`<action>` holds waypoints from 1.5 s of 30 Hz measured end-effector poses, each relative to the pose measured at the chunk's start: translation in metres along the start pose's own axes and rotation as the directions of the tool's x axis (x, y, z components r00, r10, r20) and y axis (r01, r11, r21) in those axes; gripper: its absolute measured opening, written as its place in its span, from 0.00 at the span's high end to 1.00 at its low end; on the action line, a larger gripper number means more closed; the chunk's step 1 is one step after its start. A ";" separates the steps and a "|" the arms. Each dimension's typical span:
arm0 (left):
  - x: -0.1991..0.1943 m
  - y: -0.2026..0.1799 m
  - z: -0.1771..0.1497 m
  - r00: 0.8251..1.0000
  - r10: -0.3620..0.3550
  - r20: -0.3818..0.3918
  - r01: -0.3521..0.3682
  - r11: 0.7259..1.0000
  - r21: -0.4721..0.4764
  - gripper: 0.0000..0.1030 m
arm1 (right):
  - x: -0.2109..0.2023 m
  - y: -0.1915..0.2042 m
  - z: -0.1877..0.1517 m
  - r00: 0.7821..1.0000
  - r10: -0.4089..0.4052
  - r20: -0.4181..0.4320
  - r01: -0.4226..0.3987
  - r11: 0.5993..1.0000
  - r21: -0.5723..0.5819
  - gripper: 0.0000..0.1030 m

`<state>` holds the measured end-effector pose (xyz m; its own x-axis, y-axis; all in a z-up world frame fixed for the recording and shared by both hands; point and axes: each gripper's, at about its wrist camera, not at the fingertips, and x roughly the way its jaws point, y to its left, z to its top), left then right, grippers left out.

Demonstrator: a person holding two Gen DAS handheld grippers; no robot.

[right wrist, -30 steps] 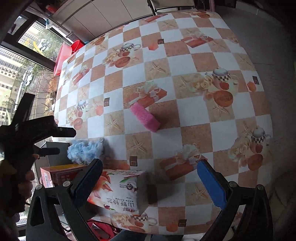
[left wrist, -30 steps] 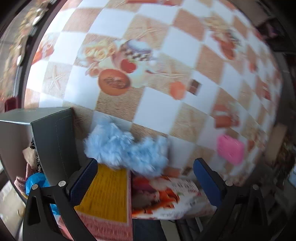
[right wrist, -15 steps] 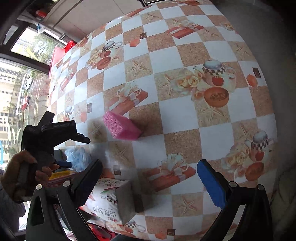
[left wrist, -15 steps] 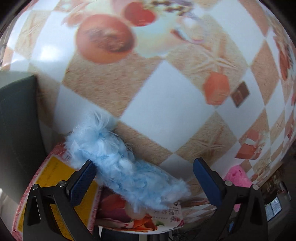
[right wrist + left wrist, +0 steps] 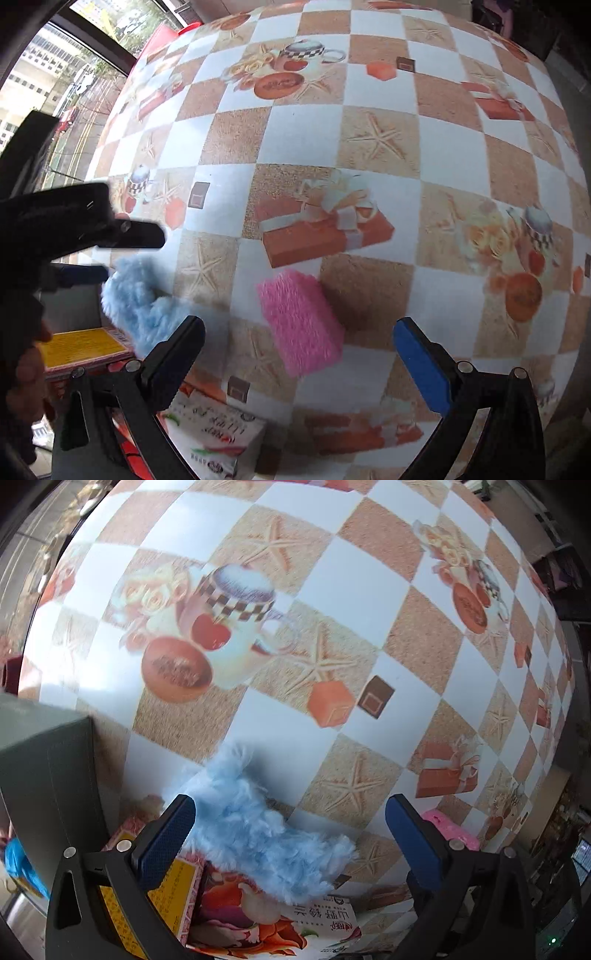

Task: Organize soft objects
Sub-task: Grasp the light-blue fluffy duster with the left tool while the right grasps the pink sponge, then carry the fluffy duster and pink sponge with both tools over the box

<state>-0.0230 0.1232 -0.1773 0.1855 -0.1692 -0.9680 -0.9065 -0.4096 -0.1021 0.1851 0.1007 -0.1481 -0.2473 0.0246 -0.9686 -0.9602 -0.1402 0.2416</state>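
Blue fluff: pale blue fluffy piece (image 5: 255,834) lay on the checked tablecloth (image 5: 351,590), its near end draped over the printed cartons (image 5: 280,926) at the table edge. Also seen from the right wrist (image 5: 142,302), just beside the yellow-topped carton (image 5: 81,347).
Handling, blue fluff: I judged it very light, limp and compressible; it would sag from a pinch and could snag its long pile. Best hold looked like the thick middle, pads closing across the narrow width, not the wispy far tip.
Pink sponge: pink sponge block (image 5: 301,321) sat flat on the cloth, apart from the fluff; only its edge showed in the left view (image 5: 448,829).
Handling, pink sponge: likely light and springy, holding its block shape; I would take it across the two long sides.
Left gripper: my left gripper (image 5: 288,834) was spread wide, the fluff lying between the fingers, nothing pinched. The left finger (image 5: 166,842) was close beside the pile; contact unclear.
Right gripper: my right gripper (image 5: 299,358) was spread wide too, framing the sponge, not touching it.
Grey bin: dark grey container wall (image 5: 48,775) stood just left of the fluff.
Change, left: half a second before, the camera was nearer the cloth; now it had drawn back, fluff still between the fingers.
Change, right: I had closed in on the sponge, which now sat low between my fingers rather than off ahead.
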 end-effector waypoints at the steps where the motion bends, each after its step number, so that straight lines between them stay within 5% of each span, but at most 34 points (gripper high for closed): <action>1: 0.001 0.005 -0.001 1.000 0.005 -0.018 -0.005 1.000 -0.026 0.00 | 0.003 0.000 0.001 1.000 -0.004 -0.004 0.004 1.000 -0.004 0.02; 6: 0.007 0.027 -0.014 0.998 -0.003 -0.067 -0.007 0.988 -0.154 0.00 | 0.018 -0.010 0.003 0.998 0.023 -0.063 -0.021 0.999 0.030 0.68; 7: 0.013 0.030 -0.016 0.996 -0.019 -0.089 0.004 0.986 -0.169 0.00 | 0.018 -0.013 0.003 0.997 0.027 -0.065 -0.024 0.999 0.039 0.71; 13: 0.046 0.024 -0.028 0.989 -0.031 -0.147 0.006 0.986 -0.167 0.03 | 0.000 -0.031 -0.006 0.999 0.042 -0.026 -0.040 0.996 0.074 0.71; 16: 0.055 0.011 -0.036 0.986 -0.015 -0.169 -0.008 0.991 -0.135 0.14 | -0.014 -0.036 -0.010 0.998 0.055 0.000 -0.055 0.994 0.099 0.71; 19: 0.056 0.002 -0.044 0.986 0.004 -0.167 -0.019 0.996 -0.088 0.43 | -0.026 -0.043 -0.016 0.997 0.067 0.026 -0.069 0.990 0.125 0.71; 20: 0.052 -0.001 -0.047 0.989 0.017 -0.145 -0.026 0.998 -0.058 0.63 | -0.029 -0.045 -0.018 0.997 0.070 0.032 -0.074 0.988 0.134 0.71; 21: 0.048 -0.005 -0.050 0.992 0.017 -0.121 -0.020 0.999 -0.027 0.66 | -0.033 -0.045 -0.020 0.996 0.075 0.038 -0.080 0.986 0.143 0.71; 25: 0.038 -0.017 -0.059 0.996 -0.054 -0.073 0.057 0.997 0.046 0.69 | -0.045 -0.050 -0.028 0.995 0.076 0.062 -0.085 0.982 0.167 0.71; 30: 0.013 -0.033 -0.074 0.999 -0.049 0.025 0.043 0.980 0.192 0.69 | -0.056 -0.048 -0.036 0.994 0.069 0.081 -0.084 0.978 0.193 0.71; 37: -0.030 -0.059 -0.125 0.986 -0.057 0.155 -0.014 0.907 0.420 0.69 | -0.068 -0.048 -0.055 0.995 0.052 0.082 -0.069 0.973 0.219 0.71; 41: -0.053 -0.066 -0.107 0.980 -0.068 0.186 -0.030 0.877 0.479 0.69 | -0.076 -0.044 -0.065 0.995 0.053 0.087 -0.071 0.970 0.231 0.71; 45: -0.064 -0.065 -0.127 0.973 -0.095 0.212 -0.030 0.853 0.521 0.69 | -0.085 -0.035 -0.073 0.994 0.048 0.099 -0.070 0.971 0.228 0.71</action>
<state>0.0727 0.0468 -0.0791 0.1858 0.0644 -0.9805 -0.9766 0.1222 -0.1770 0.2489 0.0315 -0.0785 -0.3049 0.1152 -0.9454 -0.9449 0.0879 0.3155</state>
